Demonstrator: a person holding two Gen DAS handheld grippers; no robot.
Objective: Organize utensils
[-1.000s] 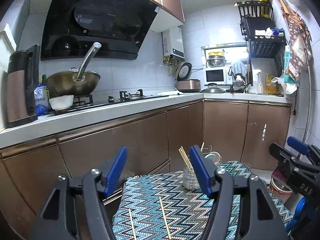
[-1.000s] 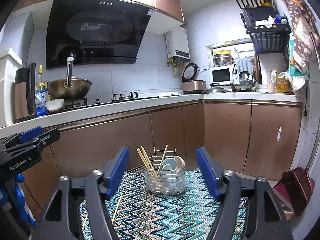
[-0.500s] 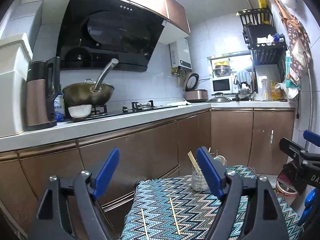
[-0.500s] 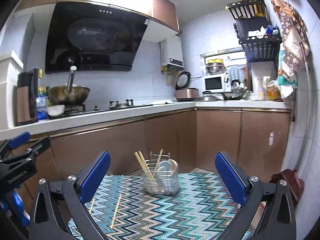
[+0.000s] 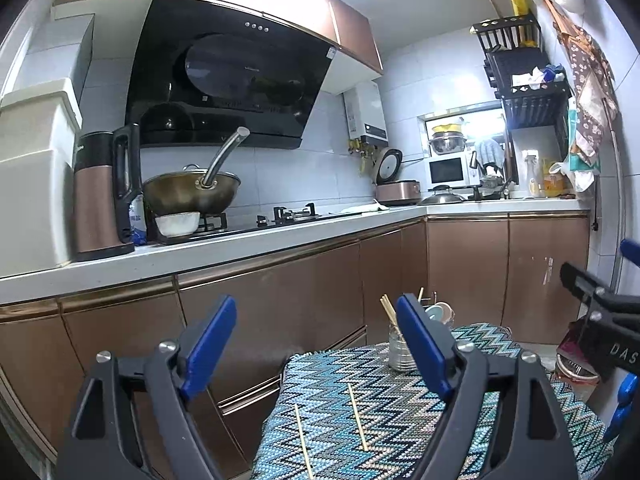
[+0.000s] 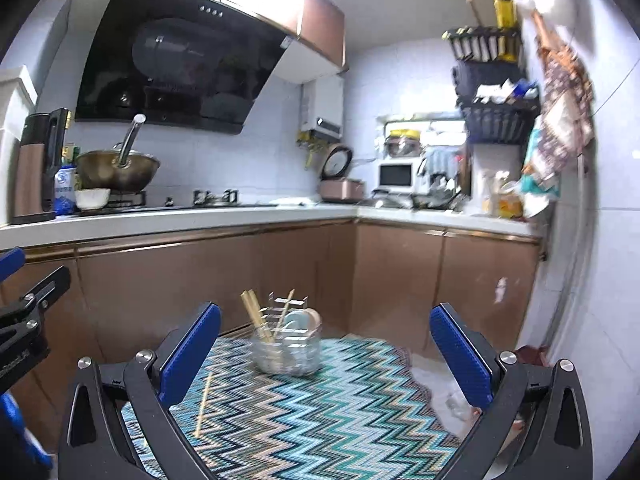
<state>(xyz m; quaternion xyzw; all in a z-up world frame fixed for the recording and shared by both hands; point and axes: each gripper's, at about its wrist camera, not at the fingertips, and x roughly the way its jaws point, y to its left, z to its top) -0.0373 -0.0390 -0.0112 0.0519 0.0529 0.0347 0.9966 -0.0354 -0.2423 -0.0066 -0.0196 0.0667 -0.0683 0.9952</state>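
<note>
Since the earlier frames both grippers have lifted and tipped upward, so more wall and ceiling shows, and the right gripper (image 6: 324, 344) has spread its jaws wider; the left gripper (image 5: 316, 344) holds about the same gap. Both stand apart and hold nothing. Two loose chopsticks (image 5: 357, 417) lie flat on the zigzag cloth (image 5: 400, 420), side by side but apart, near the left edge of the table and pointing away toward the utensil holder (image 6: 286, 350) at the far side — a clear cup in a wire frame, with upright chopsticks (image 6: 256, 316) and spoons (image 6: 304, 318) already in it. The loose sticks look light, thin, stiff and smooth, so they would likely roll or swivel between the pads. A hold near the middle, squarely across the stick, seems safest — low against the cloth, which looks soft enough to let a finger get under.
</note>
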